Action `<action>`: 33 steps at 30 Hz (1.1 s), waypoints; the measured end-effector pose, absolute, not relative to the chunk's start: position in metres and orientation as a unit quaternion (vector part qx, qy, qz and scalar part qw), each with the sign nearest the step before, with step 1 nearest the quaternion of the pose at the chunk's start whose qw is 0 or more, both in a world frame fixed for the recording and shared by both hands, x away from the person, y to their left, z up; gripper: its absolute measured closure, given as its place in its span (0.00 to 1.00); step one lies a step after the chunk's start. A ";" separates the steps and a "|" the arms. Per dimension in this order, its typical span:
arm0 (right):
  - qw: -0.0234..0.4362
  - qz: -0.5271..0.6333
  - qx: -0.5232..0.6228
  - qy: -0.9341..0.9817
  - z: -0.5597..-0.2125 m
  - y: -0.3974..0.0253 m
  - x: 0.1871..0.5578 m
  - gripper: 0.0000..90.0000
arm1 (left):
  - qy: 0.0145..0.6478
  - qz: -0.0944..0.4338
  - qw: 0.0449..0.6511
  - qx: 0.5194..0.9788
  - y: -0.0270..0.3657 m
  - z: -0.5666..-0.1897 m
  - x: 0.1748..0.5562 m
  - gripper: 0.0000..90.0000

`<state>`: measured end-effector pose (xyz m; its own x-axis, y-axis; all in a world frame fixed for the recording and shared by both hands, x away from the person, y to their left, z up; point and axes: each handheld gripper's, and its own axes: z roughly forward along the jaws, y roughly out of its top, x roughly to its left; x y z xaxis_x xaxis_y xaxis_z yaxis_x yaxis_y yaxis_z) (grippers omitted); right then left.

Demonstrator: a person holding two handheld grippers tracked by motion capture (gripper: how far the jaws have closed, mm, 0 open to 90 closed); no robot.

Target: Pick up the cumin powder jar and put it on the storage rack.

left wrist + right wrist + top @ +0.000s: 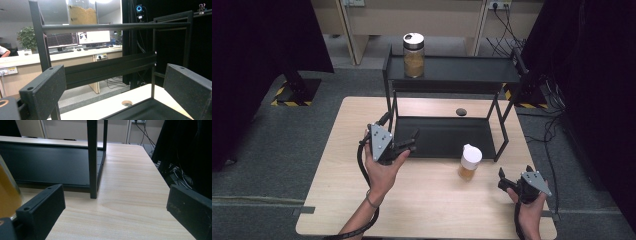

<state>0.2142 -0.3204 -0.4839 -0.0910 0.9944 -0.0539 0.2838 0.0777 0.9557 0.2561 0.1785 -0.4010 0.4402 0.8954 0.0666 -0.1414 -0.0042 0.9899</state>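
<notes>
A: From the high view, the white-lidded jar [469, 162] stands upright on the table [427, 210], just in front of the black rack [447, 107], near its front right leg. Amber stuff fills the lower part.

B: Glass, by the look of it, so I'd judge it stiff, smooth and a bit slippery, fairly weighty with that filling, and breakable if it tips. Best hold is across the straight body below the lid, not the lid itself.

A: The right gripper [502, 179] sits low at the table's near right edge, held from below by the right hand [528, 207], jaws pointing toward the jar but apart from it. The left gripper [411, 141] hovers at the rack's lower shelf, wrist cocked, grey plate up.

B: And a second jar [414, 55], dark lid, stands on the top shelf at the left.

A: Left gripper view now: its jaws are spread wide, nothing between them, aimed across the lower shelf [150, 111] with the top rail overhead. That upper jar [82, 12] peeks above the rail.

B: Empty-handed, then.

A: Right gripper view: jaws likewise spread, nothing pinched. The amber jar [8, 192] shows at the left edge, just beside the left jaw, outside the gap. The rack leg [93, 160] stands dead ahead.

B: So the hand would need to swing left to centre the glass.
</notes>
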 end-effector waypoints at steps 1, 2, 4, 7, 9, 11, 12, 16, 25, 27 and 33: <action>0.418 0.425 0.529 0.604 -0.484 -0.320 0.214 0.02 | 0.329 0.414 0.624 0.575 0.178 -0.403 0.255 0.04; 0.418 0.425 0.529 0.604 -0.484 -0.320 0.214 0.02 | 0.330 0.413 0.624 0.576 0.179 -0.406 0.254 0.04; 0.418 0.425 0.529 0.604 -0.484 -0.320 0.214 0.02 | 0.331 0.409 0.624 0.578 0.179 -0.411 0.253 0.04; 0.418 0.425 0.529 0.604 -0.484 -0.320 0.214 0.02 | 0.333 0.406 0.624 0.579 0.179 -0.419 0.250 0.04; 0.418 0.425 0.529 0.604 -0.484 -0.320 0.214 0.02 | 0.333 0.407 0.623 0.579 0.179 -0.423 0.248 0.04; 0.418 0.425 0.529 0.604 -0.484 -0.320 0.214 0.02 | 0.334 0.406 0.623 0.579 0.180 -0.426 0.247 0.04; 0.418 0.425 0.529 0.604 -0.484 -0.320 0.214 0.02 | 0.335 0.404 0.623 0.580 0.180 -0.429 0.246 0.04; 0.420 0.423 0.528 0.605 -0.484 -0.319 0.214 0.02 | 0.337 0.401 0.624 0.580 0.179 -0.438 0.241 0.03; 0.420 0.424 0.528 0.605 -0.484 -0.320 0.214 0.02 | 0.342 0.386 0.629 0.582 0.182 -0.458 0.234 0.04; 0.420 0.424 0.528 0.605 -0.484 -0.320 0.214 0.02 | 0.344 0.385 0.627 0.583 0.183 -0.462 0.232 0.04; 0.420 0.423 0.527 0.606 -0.484 -0.319 0.214 0.02 | 0.355 0.380 0.622 0.585 0.187 -0.475 0.228 0.04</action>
<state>0.2142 -0.3193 -0.4839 -0.0926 0.9937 -0.0634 0.2836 0.0873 0.9549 0.2280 0.1874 -0.4749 0.4590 0.8885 0.0039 -0.0586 0.0259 0.9979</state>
